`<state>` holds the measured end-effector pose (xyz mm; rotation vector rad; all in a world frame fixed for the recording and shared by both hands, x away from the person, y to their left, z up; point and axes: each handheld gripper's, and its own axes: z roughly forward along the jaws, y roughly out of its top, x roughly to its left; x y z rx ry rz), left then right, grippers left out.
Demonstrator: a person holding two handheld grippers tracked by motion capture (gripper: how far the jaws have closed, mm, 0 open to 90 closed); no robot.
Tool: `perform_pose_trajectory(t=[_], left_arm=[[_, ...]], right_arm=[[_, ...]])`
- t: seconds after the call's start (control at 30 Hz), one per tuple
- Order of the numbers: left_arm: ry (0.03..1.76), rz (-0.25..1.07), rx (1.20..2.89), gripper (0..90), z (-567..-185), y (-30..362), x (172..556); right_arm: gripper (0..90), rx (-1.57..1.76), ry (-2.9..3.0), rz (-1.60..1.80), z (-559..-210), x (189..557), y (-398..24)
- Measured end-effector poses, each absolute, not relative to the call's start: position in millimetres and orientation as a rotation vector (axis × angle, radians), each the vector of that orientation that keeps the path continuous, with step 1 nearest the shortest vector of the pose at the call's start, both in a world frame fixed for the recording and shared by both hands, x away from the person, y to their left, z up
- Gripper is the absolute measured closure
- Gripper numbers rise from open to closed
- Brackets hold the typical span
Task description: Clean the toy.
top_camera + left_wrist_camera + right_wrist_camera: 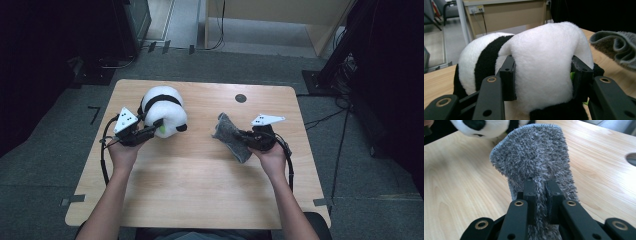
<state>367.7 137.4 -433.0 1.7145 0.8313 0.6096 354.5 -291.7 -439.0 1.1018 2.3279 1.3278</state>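
Squeezing the soft panda plush [544, 67] near the table's [200, 180] far left corner, the left gripper [150, 131] dents its plump, light body. The right gripper [541, 195] pinches a limp grey cloth [534, 157] mid-table toward the right edge; a bunched fold seems the safest hold.

Panda toy [544, 67]: soft white and black plush, short pile. Grey cloth [536, 157]: shaggy, rough microfibre. Table [200, 185]: pale wood grain, smooth, matt. Gripper jaws: matt black plastic.
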Motion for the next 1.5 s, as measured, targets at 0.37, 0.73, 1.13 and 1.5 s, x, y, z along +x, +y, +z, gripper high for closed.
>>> perform_pose_trajectory(t=[0.37,0.73,1.13,1.5], left_arm=[[0.892,0.574,1.742,48.8,-457,160,377],[0.9,0.508,1.821,41.5,-474,160,384],[0.927,0.439,1.837,21.0,-476,159,383],[0.962,0.353,1.786,17.9,-465,166,374]], right_arm=[[81.1,1.281,2.235,1.234,-462,369,-329],[78.3,1.312,2.211,1.132,-484,382,-338],[53.1,1.343,2.217,1.135,-488,385,-341],[45.3,1.26,2.23,1.27,-471,376,-327]])
